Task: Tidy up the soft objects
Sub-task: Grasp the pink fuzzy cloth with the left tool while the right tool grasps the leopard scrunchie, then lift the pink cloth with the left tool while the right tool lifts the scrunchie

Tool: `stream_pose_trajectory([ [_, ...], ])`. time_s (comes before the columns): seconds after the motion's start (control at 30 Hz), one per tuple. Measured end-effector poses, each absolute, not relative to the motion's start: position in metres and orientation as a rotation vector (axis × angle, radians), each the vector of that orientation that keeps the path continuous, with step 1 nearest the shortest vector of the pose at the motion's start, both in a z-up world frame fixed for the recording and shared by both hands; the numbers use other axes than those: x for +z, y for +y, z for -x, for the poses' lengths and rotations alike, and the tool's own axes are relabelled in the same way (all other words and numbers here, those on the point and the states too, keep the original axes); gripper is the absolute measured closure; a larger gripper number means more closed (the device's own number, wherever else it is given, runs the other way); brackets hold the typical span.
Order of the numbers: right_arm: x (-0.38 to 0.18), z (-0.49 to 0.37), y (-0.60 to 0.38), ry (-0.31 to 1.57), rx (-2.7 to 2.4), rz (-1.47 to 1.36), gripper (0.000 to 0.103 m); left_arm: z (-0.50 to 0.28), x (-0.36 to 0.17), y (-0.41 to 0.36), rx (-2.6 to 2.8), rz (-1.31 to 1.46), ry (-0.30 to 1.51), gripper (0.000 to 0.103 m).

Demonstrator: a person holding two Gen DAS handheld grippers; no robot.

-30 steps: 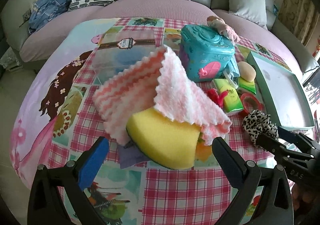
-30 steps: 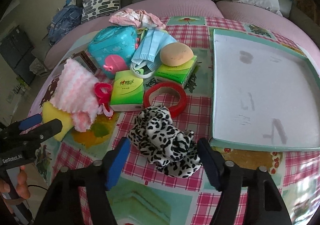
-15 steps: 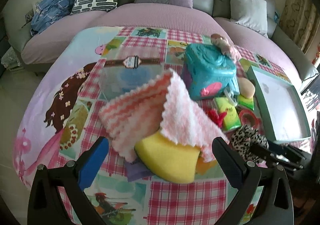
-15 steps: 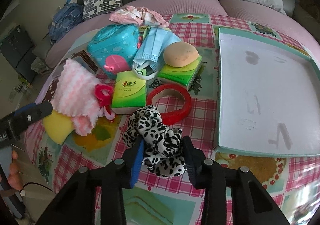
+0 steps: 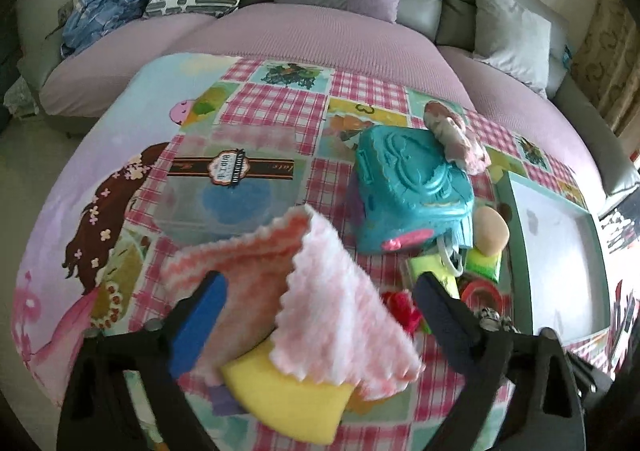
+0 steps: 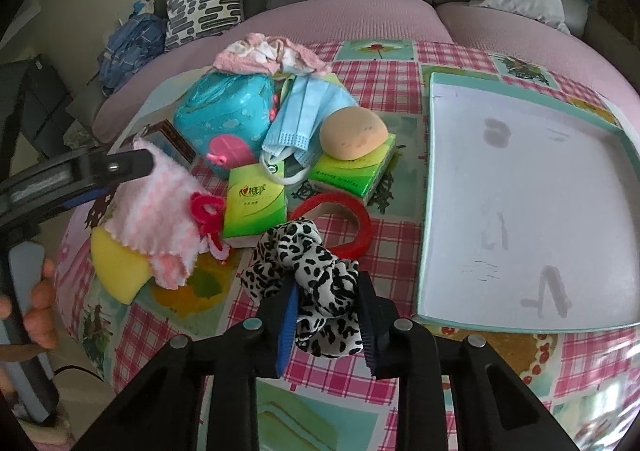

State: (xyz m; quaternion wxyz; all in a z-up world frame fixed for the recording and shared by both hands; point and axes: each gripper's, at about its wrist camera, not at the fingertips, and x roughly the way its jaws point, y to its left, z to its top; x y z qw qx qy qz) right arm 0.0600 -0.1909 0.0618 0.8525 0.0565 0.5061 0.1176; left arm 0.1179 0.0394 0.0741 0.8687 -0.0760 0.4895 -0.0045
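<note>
Through the left wrist camera, the left gripper (image 5: pixel 316 303) is closing in over the pink towel (image 5: pixel 320 299), which is lying draped on the yellow sponge (image 5: pixel 288 403) on the checked tablecloth (image 5: pixel 280 107). A second ago both fingers were sitting short of the pile; now the blue-padded finger is overlapping the towel's left edge and the dark finger is standing past its right edge, so the towel is lying between them. The jaws are still spread wide and just beginning to narrow, and nothing is being pinched yet. Behind the towel, the teal toy case (image 5: pixel 412 195) and a clear box (image 5: pixel 224 199) are sitting untouched. Through the right wrist camera, the right gripper (image 6: pixel 326 315) is squeezing the leopard-print scrunchie (image 6: pixel 312 275); a second ago the fingers were standing wide on either side of it, and now both pads are pressing into the bunched fabric and narrowing further. The scrunchie is resting on the cloth, just beside the empty teal tray (image 6: pixel 520 195) and touching the red tape ring (image 6: pixel 352 219). That grip is probably firm enough to lift, and the tray looks like the likely destination.
</note>
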Motion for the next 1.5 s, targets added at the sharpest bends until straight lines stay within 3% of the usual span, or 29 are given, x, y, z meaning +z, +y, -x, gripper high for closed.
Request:
stream_pose_trajectory([
  [0.33,0.077,-0.07,-0.202,1.027,0.231,-0.132,0.074,-0.139,0.054,0.025,0.156,0.112,1.102,0.029],
  [0.4,0.079,-0.072,-0.205,1.018,0.225,-0.135,0.074,-0.14,0.048,0.024,0.178,0.105,1.124,0.045],
  [0.6,0.084,-0.08,-0.216,1.006,0.2,-0.153,0.074,-0.142,0.038,0.023,0.168,0.138,1.128,0.073],
  [0.9,0.1,-0.096,-0.224,0.972,0.189,-0.14,0.074,-0.145,0.038,0.025,0.146,0.172,1.087,0.084],
  [1.5,0.103,-0.096,-0.227,0.935,0.208,-0.147,0.074,-0.123,0.079,0.033,0.09,0.303,0.888,0.092],
])
